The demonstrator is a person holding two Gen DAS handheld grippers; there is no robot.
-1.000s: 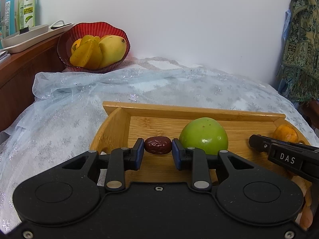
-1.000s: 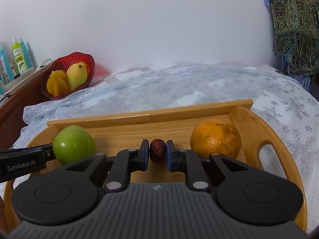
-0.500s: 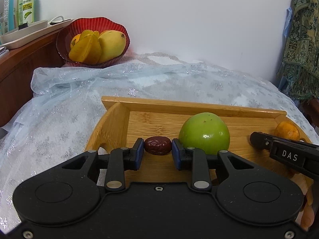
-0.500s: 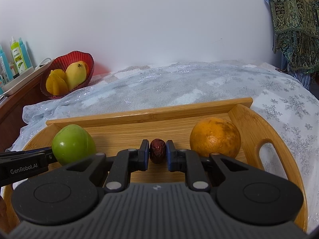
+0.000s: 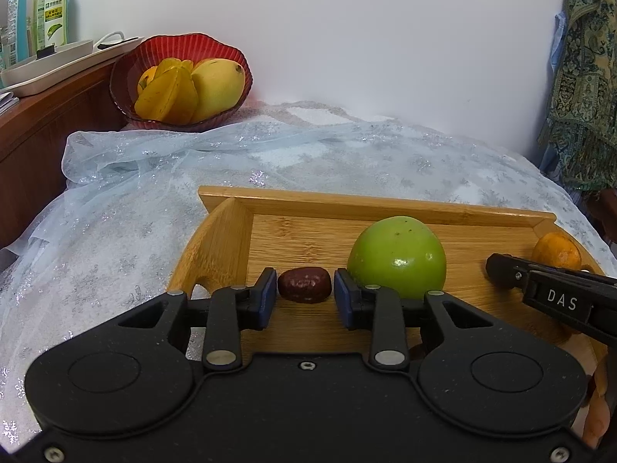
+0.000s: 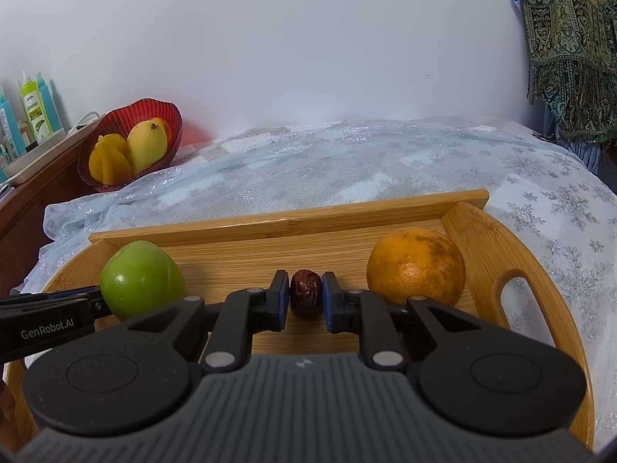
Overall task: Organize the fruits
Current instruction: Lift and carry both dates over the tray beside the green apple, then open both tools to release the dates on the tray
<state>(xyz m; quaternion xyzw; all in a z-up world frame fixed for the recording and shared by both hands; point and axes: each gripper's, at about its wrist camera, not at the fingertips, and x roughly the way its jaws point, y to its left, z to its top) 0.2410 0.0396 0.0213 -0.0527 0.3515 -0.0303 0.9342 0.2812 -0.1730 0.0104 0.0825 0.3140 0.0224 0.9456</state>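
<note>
Left gripper [image 5: 305, 283]: its jaws have just been opening. The first date [image 5: 304, 285], dark red and wrinkled, is found lying lengthwise between the blue pads [image 5: 269, 289] on the floor of the wooden tray [image 5: 347, 202], near the tray's left handle end. A thin gap is seen on each side of the date, so the left gripper is recorded as released, with nothing gripped. The green fruit [image 5: 397, 256] is found just behind the right-hand finger, towards the tray's far rim.

Right gripper [image 6: 305, 291]: its jaws have also just been opening, though only slightly. The second date [image 6: 305, 294] is seen standing on end between the pads, both of which appear to lie against it, so it is recorded as grasped. It is located about midway along the tray, low over the floor. Whether it touches the wood cannot be told. The orange [image 6: 416, 266] is found just to the right of this gripper, beside the right handle end.

The tray is set on a snowflake cloth [image 5: 135, 212]. A red bowl [image 5: 177, 44] of yellow fruit is noted at the cloth's far left corner
</note>
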